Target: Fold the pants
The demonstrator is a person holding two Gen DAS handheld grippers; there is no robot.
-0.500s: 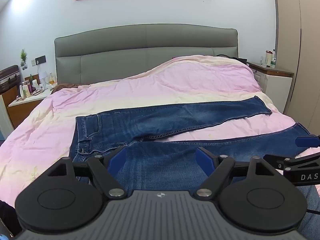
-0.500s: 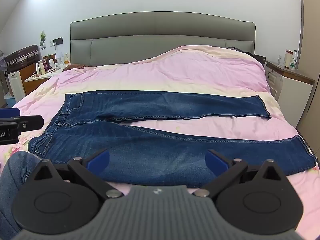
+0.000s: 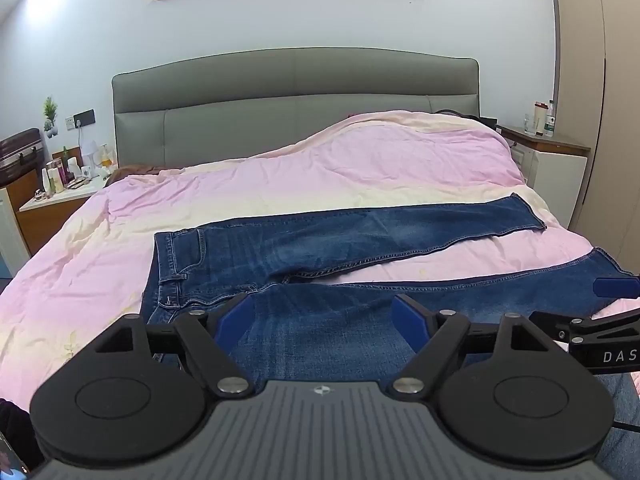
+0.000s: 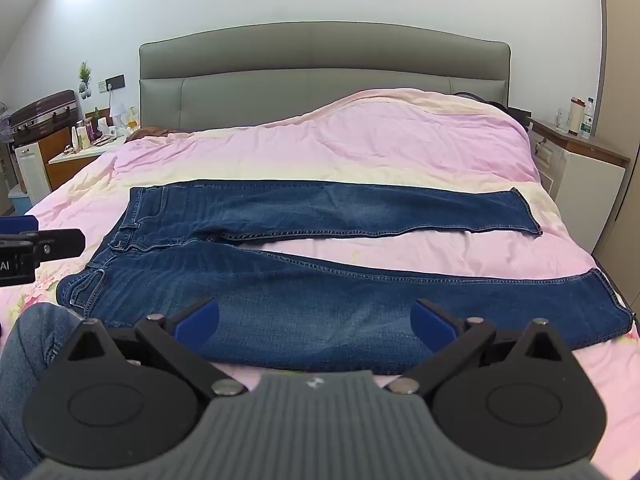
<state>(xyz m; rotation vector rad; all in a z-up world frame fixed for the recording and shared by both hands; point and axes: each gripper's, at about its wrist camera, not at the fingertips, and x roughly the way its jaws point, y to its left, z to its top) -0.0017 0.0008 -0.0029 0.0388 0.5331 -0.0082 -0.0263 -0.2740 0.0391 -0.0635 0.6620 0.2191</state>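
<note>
Jeans (image 4: 320,280) lie flat on my bed's pink duvet (image 4: 400,140), waistband to the left, legs splayed apart toward the right, the near leg just ahead of both my tools. My left hand-held gripper (image 3: 324,320) hovers over the near thigh, blue fingers spread wide, gripping nothing. My right hand-held gripper (image 4: 316,320) hangs over the near leg, likewise spread and empty.

Faded blue denim jeans (image 4: 320,292), visible stitching. Soft, wrinkly pink cloth on the duvet (image 4: 360,140). Smooth, matt grey padded headboard (image 4: 320,64). Matt black plastic on both grippers (image 3: 324,316) (image 4: 316,320), blue pads (image 4: 198,318), shiny metal screws (image 4: 229,388), ribbed grey housing (image 3: 320,428).
</note>
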